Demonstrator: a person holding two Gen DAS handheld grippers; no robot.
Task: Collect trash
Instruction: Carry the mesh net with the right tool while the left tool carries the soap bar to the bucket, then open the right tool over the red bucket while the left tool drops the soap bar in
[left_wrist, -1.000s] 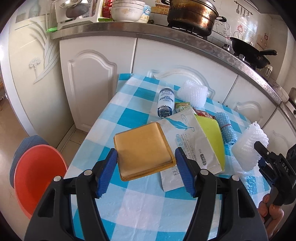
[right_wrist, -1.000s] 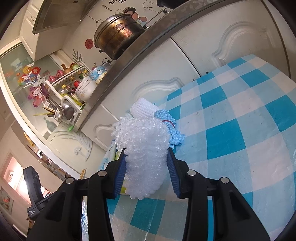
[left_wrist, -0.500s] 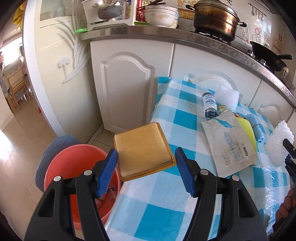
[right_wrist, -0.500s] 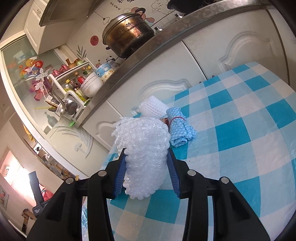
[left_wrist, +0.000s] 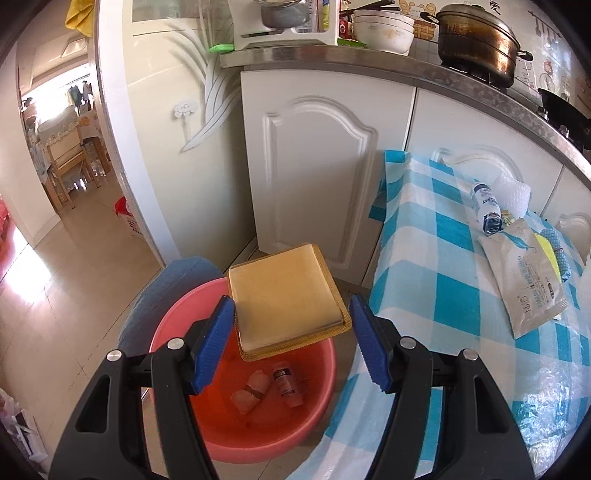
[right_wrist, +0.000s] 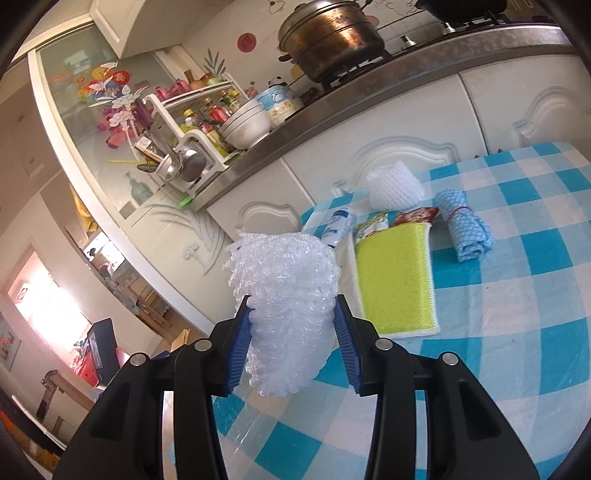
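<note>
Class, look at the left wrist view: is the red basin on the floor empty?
No: the red basin already holds a small bottle and a pale rolled item at its bottom.

The left tool (left_wrist: 291, 332) with its tray (left_wrist: 286, 301) has swung off the checked counter (left_wrist: 436, 266) and is now over the red basin (left_wrist: 207, 417) at lower left. The right tool (right_wrist: 293, 338) has lifted its bubble wrap (right_wrist: 286, 295), now mid-frame; a green pad (right_wrist: 397, 277) shows.

Right gripper (right_wrist: 293, 325) clamping a bubble wrap wad (right_wrist: 286, 295), above checked tablecloth (right_wrist: 517, 332), beside yellow-green sponge cloth (right_wrist: 395, 277), rolled blue cloth (right_wrist: 463, 225)
</note>
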